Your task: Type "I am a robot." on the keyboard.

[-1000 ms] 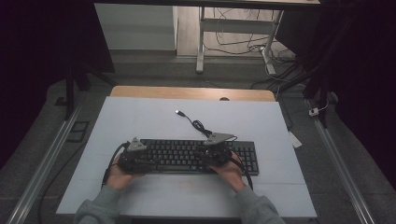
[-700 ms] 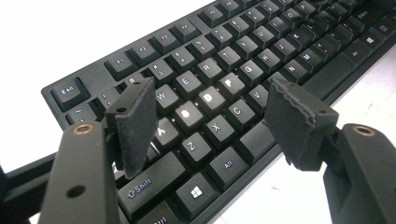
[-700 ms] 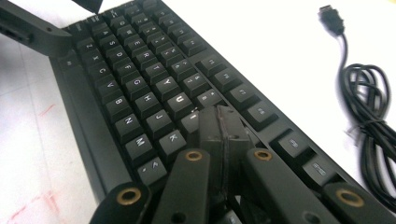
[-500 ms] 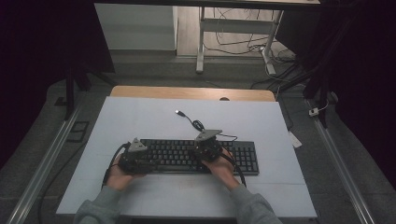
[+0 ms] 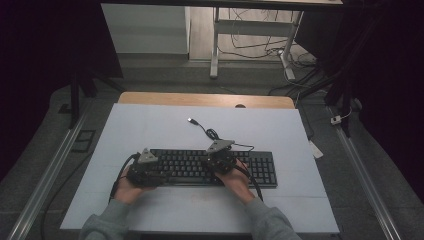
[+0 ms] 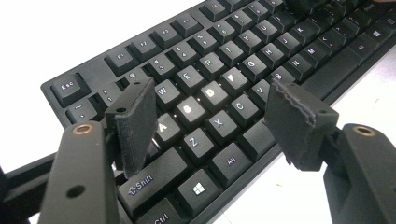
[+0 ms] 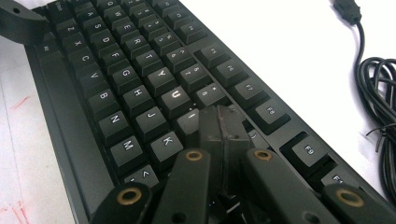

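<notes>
A black keyboard [image 5: 195, 167] lies across the white table top, its coiled cable [image 5: 212, 134] running off behind it. My left gripper [image 5: 156, 169] hovers over the keyboard's left end. In the left gripper view its jaws [image 6: 212, 100] stand wide open above the A, S, D and Z, X keys [image 6: 196, 74], with nothing between them. My right gripper [image 5: 220, 161] is over the middle of the keyboard. In the right gripper view its jaws [image 7: 219, 122] are pressed together, empty, with the tips down at the keys [image 7: 130, 79] just right of the I key.
The cable [image 7: 376, 98] and its USB plug [image 7: 348, 9] lie loose on the table behind the keyboard. A wooden strip [image 5: 205, 100] edges the table's far side. Table legs and floor cables are beyond it. The left gripper [image 7: 18, 21] shows at the keyboard's far end.
My right gripper has slid left along the keyboard, from near its right part toward the middle. The left gripper has stayed put.
</notes>
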The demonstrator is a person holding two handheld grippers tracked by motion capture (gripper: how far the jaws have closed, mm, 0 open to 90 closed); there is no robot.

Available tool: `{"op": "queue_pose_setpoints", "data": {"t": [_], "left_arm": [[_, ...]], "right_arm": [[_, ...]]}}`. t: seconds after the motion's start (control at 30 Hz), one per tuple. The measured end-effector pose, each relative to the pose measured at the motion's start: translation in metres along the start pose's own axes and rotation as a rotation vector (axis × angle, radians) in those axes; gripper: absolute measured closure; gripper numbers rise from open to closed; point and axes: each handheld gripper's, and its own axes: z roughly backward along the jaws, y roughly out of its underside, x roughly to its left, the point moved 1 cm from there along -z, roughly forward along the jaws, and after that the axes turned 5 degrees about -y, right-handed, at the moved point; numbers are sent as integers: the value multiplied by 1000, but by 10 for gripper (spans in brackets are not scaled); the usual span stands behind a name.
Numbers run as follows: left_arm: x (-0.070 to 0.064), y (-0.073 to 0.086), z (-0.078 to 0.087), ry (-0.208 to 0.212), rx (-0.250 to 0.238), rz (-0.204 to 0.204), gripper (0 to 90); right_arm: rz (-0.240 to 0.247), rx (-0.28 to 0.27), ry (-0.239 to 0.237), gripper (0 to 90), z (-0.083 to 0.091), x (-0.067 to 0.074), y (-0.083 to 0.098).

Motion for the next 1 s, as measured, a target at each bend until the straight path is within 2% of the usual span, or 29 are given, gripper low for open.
{"op": "queue_pose_setpoints", "data": {"t": [0.07, 0.23, 0.43, 0.7, 0.83, 1.0], "left_arm": [[0, 0, 0, -1, 0, 0, 340], [0, 0, 1, -4, -4, 2, 340], [2, 1, 2, -8, -8, 9, 340], [3, 0, 1, -11, -8, 9, 340], [4, 1, 1, -15, -11, 16, 341], [6, 1, 3, -28, -19, 28, 342]], "right_arm": [[5, -16, 4, 898, 2, 1, -1], [-23, -71, -18, 898, 13, 1, -2], [-33, -88, -10, 895, 31, 1, 11], [-52, -104, 16, 686, 59, -5, 34], [-56, -100, 26, 596, 66, -5, 43], [-35, -86, 34, 532, 71, -2, 51]]}}
